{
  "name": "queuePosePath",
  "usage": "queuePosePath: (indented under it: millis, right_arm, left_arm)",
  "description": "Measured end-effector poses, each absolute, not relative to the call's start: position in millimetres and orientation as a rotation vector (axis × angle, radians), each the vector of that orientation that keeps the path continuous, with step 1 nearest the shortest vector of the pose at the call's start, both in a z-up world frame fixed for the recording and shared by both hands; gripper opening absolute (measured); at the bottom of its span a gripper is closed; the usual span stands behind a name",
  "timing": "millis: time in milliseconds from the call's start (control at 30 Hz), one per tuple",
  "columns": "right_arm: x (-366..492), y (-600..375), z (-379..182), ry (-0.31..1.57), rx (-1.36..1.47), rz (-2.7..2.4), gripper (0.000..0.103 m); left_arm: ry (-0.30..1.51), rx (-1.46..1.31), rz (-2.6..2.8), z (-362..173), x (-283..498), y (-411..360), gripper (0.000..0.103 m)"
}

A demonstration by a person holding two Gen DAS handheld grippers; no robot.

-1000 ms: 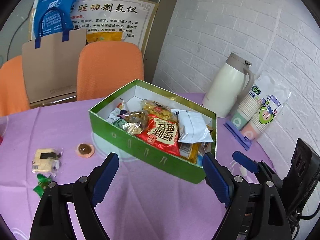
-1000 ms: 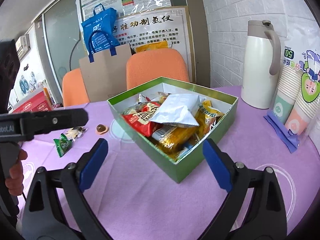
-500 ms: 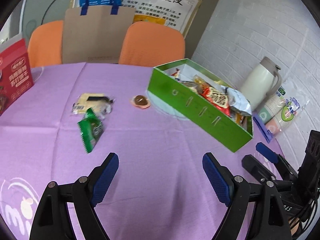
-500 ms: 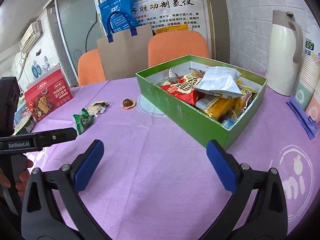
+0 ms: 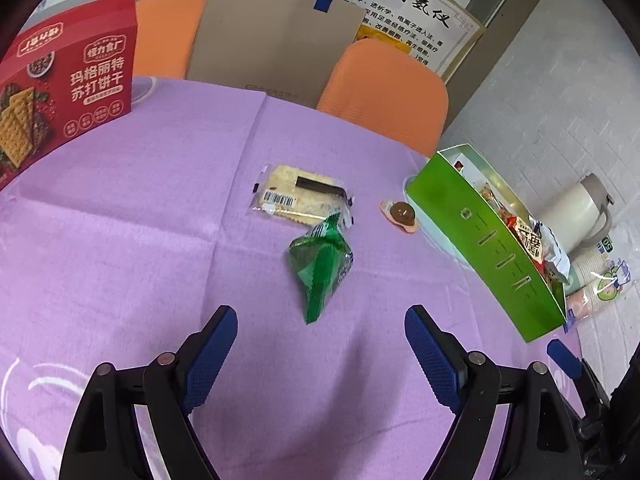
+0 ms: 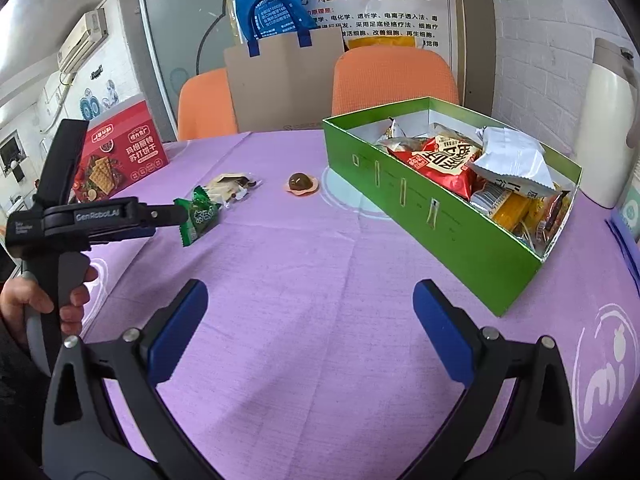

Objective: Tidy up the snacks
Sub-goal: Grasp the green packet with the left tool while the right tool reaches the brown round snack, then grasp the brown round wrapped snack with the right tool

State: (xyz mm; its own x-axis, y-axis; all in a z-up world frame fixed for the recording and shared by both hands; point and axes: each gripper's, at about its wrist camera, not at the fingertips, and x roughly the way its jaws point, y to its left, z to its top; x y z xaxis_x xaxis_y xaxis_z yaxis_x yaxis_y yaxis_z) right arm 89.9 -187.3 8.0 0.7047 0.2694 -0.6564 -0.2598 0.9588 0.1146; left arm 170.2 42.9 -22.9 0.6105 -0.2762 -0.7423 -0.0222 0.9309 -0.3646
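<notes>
A green box [image 5: 482,240] [image 6: 432,204] full of snack packets stands on the purple tablecloth. Loose on the cloth lie a green packet [image 5: 320,266] [image 6: 198,216], a clear-wrapped cracker pack [image 5: 300,196] [image 6: 230,186] and a small brown jelly cup [image 5: 402,213] [image 6: 301,182]. My left gripper [image 5: 320,344] is open and empty, just short of the green packet; it also shows in the right wrist view [image 6: 160,214]. My right gripper [image 6: 310,328] is open and empty over bare cloth, left of the box's near corner.
A red cracker box [image 5: 60,80] [image 6: 120,152] stands at the far left. A white thermos [image 5: 576,212] [image 6: 608,128] and sleeved paper cups [image 5: 600,284] stand right of the green box. Orange chairs [image 6: 394,76] and a paper bag [image 5: 276,32] stand behind the table.
My left gripper has swung left from the green box to the loose snacks, closing on the green packet. My right gripper has drawn back a little from the box. Both stayed open.
</notes>
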Motion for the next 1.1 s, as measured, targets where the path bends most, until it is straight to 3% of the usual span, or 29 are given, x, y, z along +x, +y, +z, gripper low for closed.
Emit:
queuePosePath:
  millis: [100,200,267,333,633,733,800,1100]
  right_arm:
    - [92,-188,8,0.736,0.030,0.290,0.102]
    - [98,-187,7,0.754,0.059,0.306,0.102]
    - [103,-185,5,0.766,0.071,0.315,0.102]
    - [110,-180,3,0.785,0.069,0.327,0.102]
    - [178,-151,-4,0.849,0.036,0.361,0.101]
    - [207,-135,-10,0.869,-0.015,0.351,0.084]
    - [226,-126,-17,0.889,-0.031,0.352,0.078]
    - [270,-111,-38,0.931,-0.071,0.276,0.069]
  left_arm:
    - [0.905,-0.335,-0.155,-24,187,41,0.083]
    - [0.928,-0.326,-0.155,-31,198,40,0.068]
    - [0.942,-0.321,-0.165,-37,202,38,0.044]
    - [0.935,-0.276,-0.179,-40,201,35,0.027]
    - [0.924,-0.256,-0.236,-38,181,35,0.027]
    - [0.903,-0.268,-0.259,-32,176,38,0.027]
    - [0.896,-0.275,-0.268,-29,174,41,0.027]
    - [0.896,-0.297,-0.303,-27,174,48,0.027]
